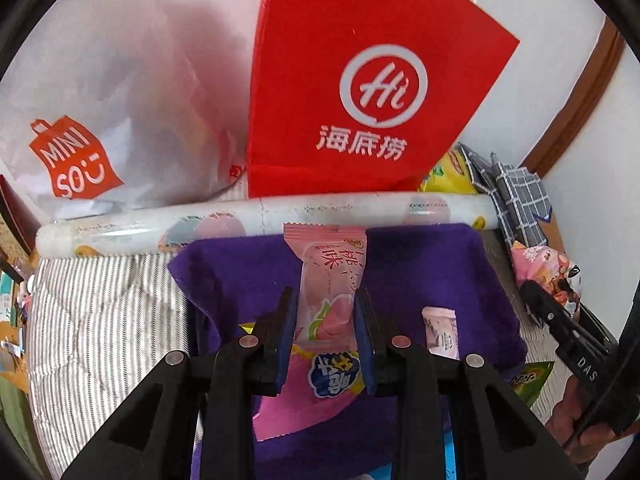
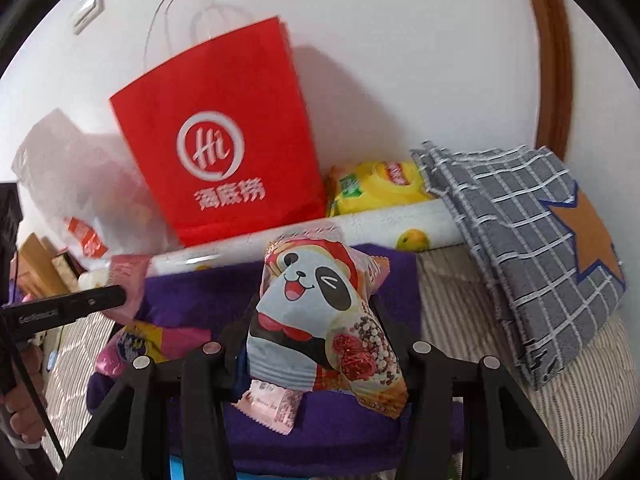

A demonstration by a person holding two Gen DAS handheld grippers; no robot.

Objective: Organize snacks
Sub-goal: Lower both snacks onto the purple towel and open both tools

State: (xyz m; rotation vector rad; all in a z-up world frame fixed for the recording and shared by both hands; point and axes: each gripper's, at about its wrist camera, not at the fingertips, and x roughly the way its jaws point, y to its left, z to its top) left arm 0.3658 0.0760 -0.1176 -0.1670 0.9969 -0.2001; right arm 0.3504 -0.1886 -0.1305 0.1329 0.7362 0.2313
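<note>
Pinching the pink snack packet (image 1: 328,320) lengthwise in my left gripper (image 1: 326,332), its long axis points toward the red bag (image 1: 360,80); my right gripper (image 2: 320,344) clamps the panda pack (image 2: 316,312).

Panda snack pack (image 2: 320,320) hides right claw (image 2: 316,312) pads; small wrapper (image 2: 272,404) print unreadable.

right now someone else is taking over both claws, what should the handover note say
Left claw: shut on the pink peach snack pack, held over the purple cloth.
Right claw: shut on the panda snack bag, also above the cloth.
On the cloth: a small pink sachet and a few more packets. Red paper bag and white shopping bag stand against the wall behind the printed roll; a yellow bag lies beside the red one.
Done: both packs gripped.
Left: place them, then sort the remaining loose snacks.
</note>
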